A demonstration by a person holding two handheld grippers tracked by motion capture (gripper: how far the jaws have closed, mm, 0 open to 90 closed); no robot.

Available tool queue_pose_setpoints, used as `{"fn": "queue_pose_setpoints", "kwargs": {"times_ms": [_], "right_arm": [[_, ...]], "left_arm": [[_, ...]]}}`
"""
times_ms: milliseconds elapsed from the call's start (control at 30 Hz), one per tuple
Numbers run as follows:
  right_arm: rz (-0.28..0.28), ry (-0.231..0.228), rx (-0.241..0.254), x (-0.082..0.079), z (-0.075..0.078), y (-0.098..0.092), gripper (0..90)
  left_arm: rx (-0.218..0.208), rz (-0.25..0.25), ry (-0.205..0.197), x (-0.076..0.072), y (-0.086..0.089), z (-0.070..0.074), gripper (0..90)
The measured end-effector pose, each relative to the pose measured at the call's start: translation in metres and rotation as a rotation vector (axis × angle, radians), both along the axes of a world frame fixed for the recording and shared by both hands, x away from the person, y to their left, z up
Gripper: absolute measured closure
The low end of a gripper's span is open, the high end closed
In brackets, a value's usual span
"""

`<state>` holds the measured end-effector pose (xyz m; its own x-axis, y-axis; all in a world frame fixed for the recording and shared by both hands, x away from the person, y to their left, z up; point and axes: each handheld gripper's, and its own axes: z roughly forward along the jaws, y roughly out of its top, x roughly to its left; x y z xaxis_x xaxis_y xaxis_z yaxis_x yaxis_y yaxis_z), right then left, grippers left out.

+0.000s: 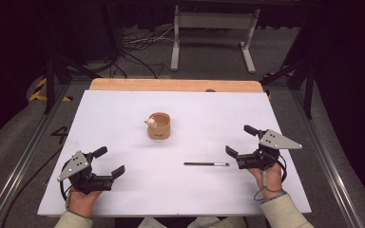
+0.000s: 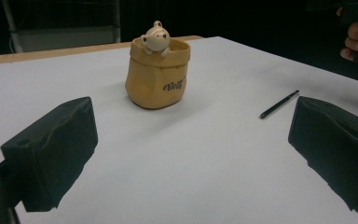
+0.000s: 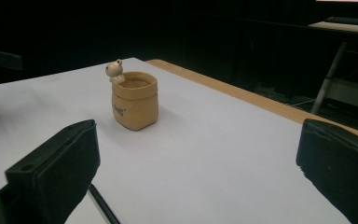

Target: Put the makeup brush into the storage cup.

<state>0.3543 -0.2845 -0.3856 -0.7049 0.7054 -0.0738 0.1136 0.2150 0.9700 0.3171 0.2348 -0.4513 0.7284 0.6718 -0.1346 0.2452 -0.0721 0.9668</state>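
Observation:
A tan sack-shaped pot (image 1: 159, 126) with a small pale animal figure on its rim stands upright near the middle of the white table (image 1: 123, 109). The pot (image 2: 157, 74) bears dark lettering on its side, and its figure faces the left gripper view. A thin black pen (image 1: 206, 164) lies flat right of centre, pointing sideways. My left gripper (image 1: 109, 162) rests at the front left, open and empty. My right gripper (image 1: 240, 140) sits at the right, open and empty, just beyond the pen's right tip. The pot (image 3: 135, 100) and the pen's end (image 3: 103, 205) appear between its jaws.
A wooden strip (image 1: 176, 85) runs along the table's far edge. Beyond it are a grey metal stand (image 1: 212, 33) and loose cables (image 1: 138, 45) on the floor. Metal rails (image 1: 19, 156) flank both sides of the table.

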Motion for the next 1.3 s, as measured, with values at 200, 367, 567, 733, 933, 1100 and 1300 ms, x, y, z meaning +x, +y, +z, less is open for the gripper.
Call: {"fn": "queue_pose_setpoints", "kwargs": {"times_ms": [200,367,567,733,933,1100,1300], "right_arm": [[0.037,-0.011,0.004,0.009,0.008,0.019,0.0],[0.055,0.006,0.025,0.019,0.014,0.033,0.0],[0.082,0.005,-0.005,0.026,0.022,0.048,0.0],[0.070,0.025,-0.065,0.031,0.029,0.053,0.0],[0.098,0.126,-0.200,0.039,0.042,0.058,0.0],[0.107,0.151,-0.308,0.043,0.049,0.069,0.0],[0.142,0.220,-0.436,0.051,0.054,0.082,1.7]], "left_arm": [[0.002,-0.001,-0.002,0.000,0.000,0.000,2.0],[-0.002,-0.003,0.000,-0.001,-0.001,0.001,2.0],[-0.002,-0.010,0.019,0.001,0.000,0.000,2.3],[0.020,-0.013,0.007,0.000,-0.002,0.000,1.9],[0.044,-0.027,-0.003,-0.002,-0.005,0.001,2.5],[0.069,-0.024,-0.006,-0.002,-0.007,0.002,2.6],[0.094,-0.038,-0.005,-0.003,-0.012,0.002,2.5]]}}
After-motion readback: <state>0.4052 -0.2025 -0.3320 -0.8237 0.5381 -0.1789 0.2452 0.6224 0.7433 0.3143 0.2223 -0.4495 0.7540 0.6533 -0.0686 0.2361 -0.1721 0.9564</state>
